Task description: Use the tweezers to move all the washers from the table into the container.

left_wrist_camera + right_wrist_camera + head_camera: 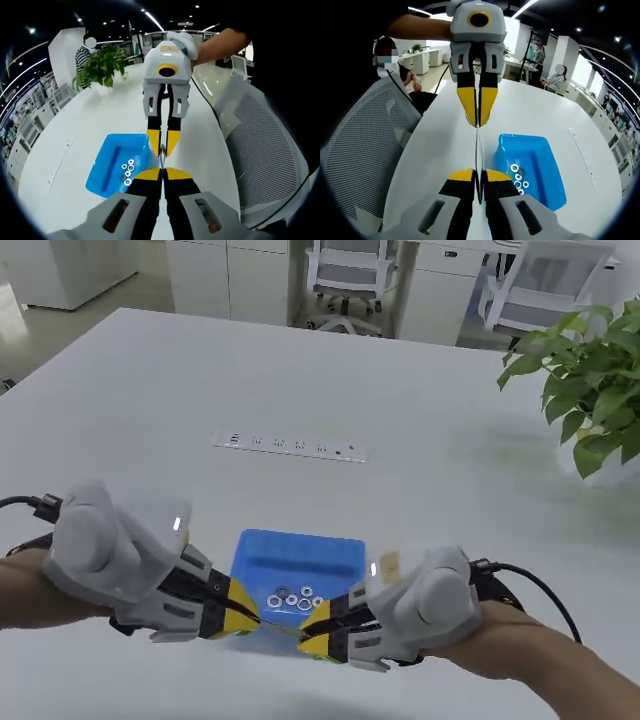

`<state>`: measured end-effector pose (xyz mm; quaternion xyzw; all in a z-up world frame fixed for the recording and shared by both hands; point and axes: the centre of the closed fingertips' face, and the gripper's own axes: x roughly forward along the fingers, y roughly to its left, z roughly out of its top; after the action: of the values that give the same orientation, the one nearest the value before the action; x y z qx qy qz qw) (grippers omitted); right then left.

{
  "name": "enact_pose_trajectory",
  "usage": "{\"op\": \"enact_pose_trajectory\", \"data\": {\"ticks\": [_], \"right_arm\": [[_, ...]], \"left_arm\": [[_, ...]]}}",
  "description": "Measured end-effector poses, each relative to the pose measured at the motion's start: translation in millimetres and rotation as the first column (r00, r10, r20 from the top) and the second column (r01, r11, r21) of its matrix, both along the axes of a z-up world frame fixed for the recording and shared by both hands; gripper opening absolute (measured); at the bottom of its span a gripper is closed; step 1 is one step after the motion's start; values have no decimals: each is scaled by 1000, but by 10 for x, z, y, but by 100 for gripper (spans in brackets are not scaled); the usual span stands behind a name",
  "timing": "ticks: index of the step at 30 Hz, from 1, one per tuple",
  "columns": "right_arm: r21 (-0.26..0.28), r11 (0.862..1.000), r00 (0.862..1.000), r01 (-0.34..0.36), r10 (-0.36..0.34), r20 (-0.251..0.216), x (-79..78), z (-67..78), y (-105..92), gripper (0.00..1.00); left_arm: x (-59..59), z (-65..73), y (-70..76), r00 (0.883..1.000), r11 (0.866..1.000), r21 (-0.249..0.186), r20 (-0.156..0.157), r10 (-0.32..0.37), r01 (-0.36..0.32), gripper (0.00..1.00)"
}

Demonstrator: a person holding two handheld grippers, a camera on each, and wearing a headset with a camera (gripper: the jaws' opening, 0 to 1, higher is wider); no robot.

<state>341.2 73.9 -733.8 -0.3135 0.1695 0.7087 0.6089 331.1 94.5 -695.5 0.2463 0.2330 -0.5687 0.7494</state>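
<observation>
A blue container (pixel 300 552) (pixel 111 161) (pixel 542 152) lies on the white table (pixel 400 400), with several metal washers (pixel 292 598) (pixel 128 171) (pixel 519 178) in it. Just in front of its near edge my two grippers face each other tip to tip. My left gripper (pixel 240 613) (pixel 162 174) (pixel 477 111) and my right gripper (pixel 318 627) (pixel 479 176) (pixel 162 142) are each shut on an end of the thin metal tweezers (pixel 478 145) (pixel 162 154), which span the short gap between them. I see no washer on the bare table.
A flush power strip (pixel 290 446) sits mid-table beyond the container. A potted plant (pixel 590 380) stands at the right edge. Office chairs (pixel 345 280) stand behind the far edge, and a mesh chair (pixel 270 145) (pixel 365 145) is close on the near side.
</observation>
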Motion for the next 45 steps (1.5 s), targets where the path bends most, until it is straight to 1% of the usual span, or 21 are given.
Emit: {"op": "enact_pose_trajectory", "data": {"ticks": [3,4,6,9,10,13,14,16,17,25,27,28,30,32,33,37,42,45], "right_arm": [[-14,1000,1000,3,-4,-4,-37,-72,-15,7],[-21,1000,1000,3,-3,-3,-48,-98,-20,7],[-41,999,1000,-3,3,12,-67,-164,-30,7],[-58,998,1000,-3,4,14,-90,-239,-34,8],[-65,998,1000,-1,1,8,-105,-268,-38,8],[-74,997,1000,2,-2,-3,-126,-323,-50,8],[-78,997,1000,6,-7,-16,-139,-356,-58,8],[-81,997,1000,6,-8,-17,-156,-396,-65,8],[-84,996,1000,11,-13,-26,-166,-412,-69,8],[-108,994,999,29,-33,-42,-200,-535,-104,9],[-112,993,998,32,-37,-45,-203,-557,-113,9],[-114,993,998,33,-39,-45,-204,-567,-117,9],[-120,992,999,33,-38,-39,-204,-592,-123,10],[-128,991,998,38,-45,-51,-215,-618,-131,10],[-127,991,998,36,-42,-49,-217,-623,-130,10],[-128,991,999,33,-38,-38,-212,-638,-124,10],[-135,990,998,34,-40,-44,-206,-656,-115,10],[-140,990,999,28,-33,-36,-205,-674,-116,11]], "left_arm": [[-44,-143,17,1000,1000,30,-10,1,-1,5],[-52,-173,16,1000,999,32,-13,2,-1,5],[-68,-253,13,1000,999,42,-20,6,-5,5],[-93,-378,26,1000,997,80,-23,0,2,5],[-104,-419,27,1000,996,89,-26,-3,5,5],[-119,-493,35,999,996,93,-39,-2,6,5],[-125,-509,32,999,996,94,-42,-2,6,5],[-141,-552,27,999,995,102,-47,-4,9,5],[-146,-570,28,999,994,108,-48,-6,11,5],[-156,-715,7,997,990,136,-70,-19,28,5],[-162,-768,5,997,988,151,-76,-25,36,5],[-165,-800,8,997,985,167,-75,-31,43,5],[-156,-846,9,996,983,175,-79,-32,46,5],[-164,-884,4,996,981,185,-85,-35,50,5],[-170,-900,6,995,980,190,-88,-38,55,5],[-168,-935,18,995,979,198,-94,-33,51,5],[-174,-971,31,994,979,201,-103,-27,48,5],[-185,-990,36,993,978,203,-111,-27,49,5]]}}
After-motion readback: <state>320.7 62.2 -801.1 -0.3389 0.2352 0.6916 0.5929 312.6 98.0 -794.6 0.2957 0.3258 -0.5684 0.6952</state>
